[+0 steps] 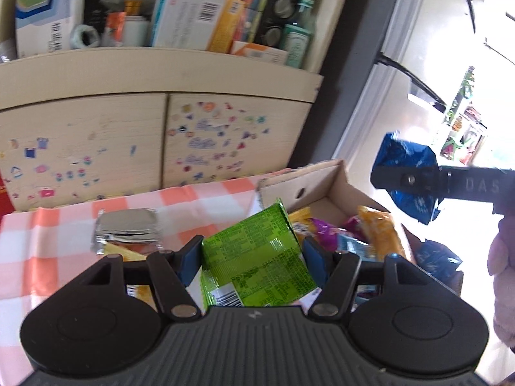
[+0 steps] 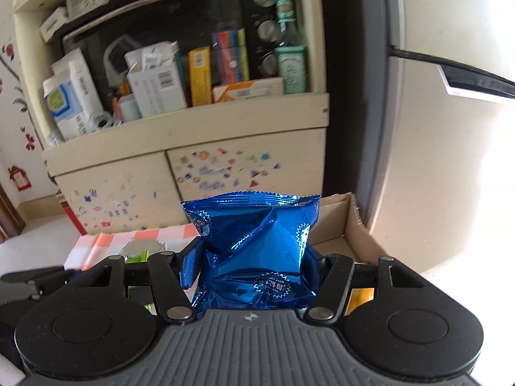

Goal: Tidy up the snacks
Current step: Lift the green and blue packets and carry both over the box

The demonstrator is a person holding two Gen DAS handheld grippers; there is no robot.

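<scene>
Two snack packets are up off the table at once, one in each gripper. The left gripper [image 1: 254, 254] pinches a green snack packet [image 1: 257, 257] between its blue pads, the printed back of the wrapper facing the camera, above the edge of an open cardboard box [image 1: 334, 186]. The right gripper [image 2: 254, 263] is clamped on a shiny blue foil packet [image 2: 257, 247], which bulges and creases between the fingers (in the left wrist view the same packet [image 1: 405, 173] hangs well to the right, off the side of the box). Inside the box lie more snacks: an orange packet [image 1: 379, 234], a purple one [image 1: 322, 228] and a light blue one [image 1: 354, 247]. On the pink-and-white checked tablecloth [image 1: 48, 241] a silver foil packet [image 1: 127, 233] rests just left of the left gripper. Behind the table stands a cream cabinet [image 1: 161, 77] with stickers on its doors and a shelf crowded with boxes and bottles.
</scene>
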